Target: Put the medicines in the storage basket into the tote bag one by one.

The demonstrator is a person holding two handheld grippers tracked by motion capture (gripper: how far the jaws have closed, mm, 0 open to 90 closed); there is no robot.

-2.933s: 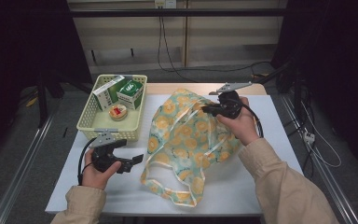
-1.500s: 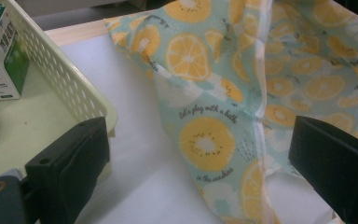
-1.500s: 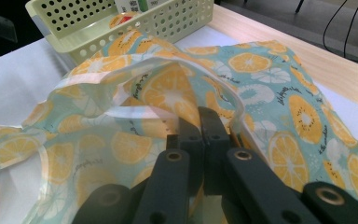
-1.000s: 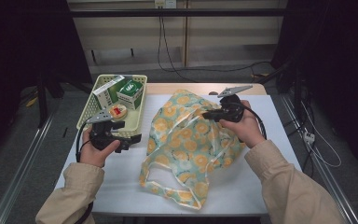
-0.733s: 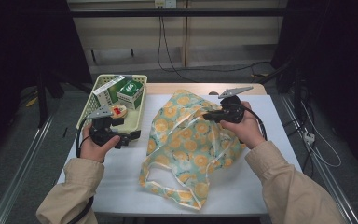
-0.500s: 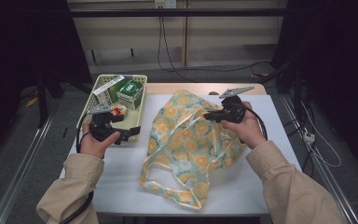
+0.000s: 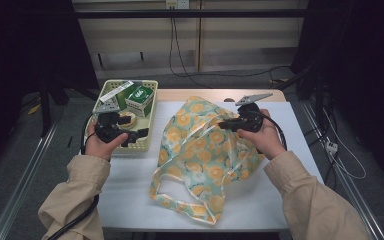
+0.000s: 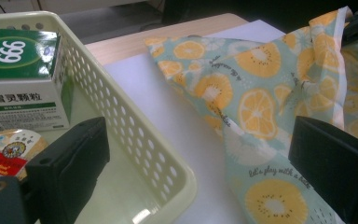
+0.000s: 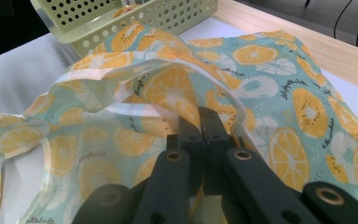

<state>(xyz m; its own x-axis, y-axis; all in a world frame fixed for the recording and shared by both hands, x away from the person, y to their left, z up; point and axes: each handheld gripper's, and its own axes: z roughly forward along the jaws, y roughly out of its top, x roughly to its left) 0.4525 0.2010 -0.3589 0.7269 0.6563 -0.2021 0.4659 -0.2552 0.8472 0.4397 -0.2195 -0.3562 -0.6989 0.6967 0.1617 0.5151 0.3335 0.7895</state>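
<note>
Right tongs (image 9: 200, 122) stay clamped on the rim of the orange-slice-print teal fabric bag (image 7: 205, 150), while left tongs (image 7: 141, 134), apart and empty, have moved from worktop edge to over the perforated pale-yellow plastic basket (image 7: 145, 145), suggesting pick-up next.

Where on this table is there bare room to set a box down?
The white table is bare at the near left, between basket and bag, and along the right edge past the right gripper. The basket is crowded with boxes.
</note>
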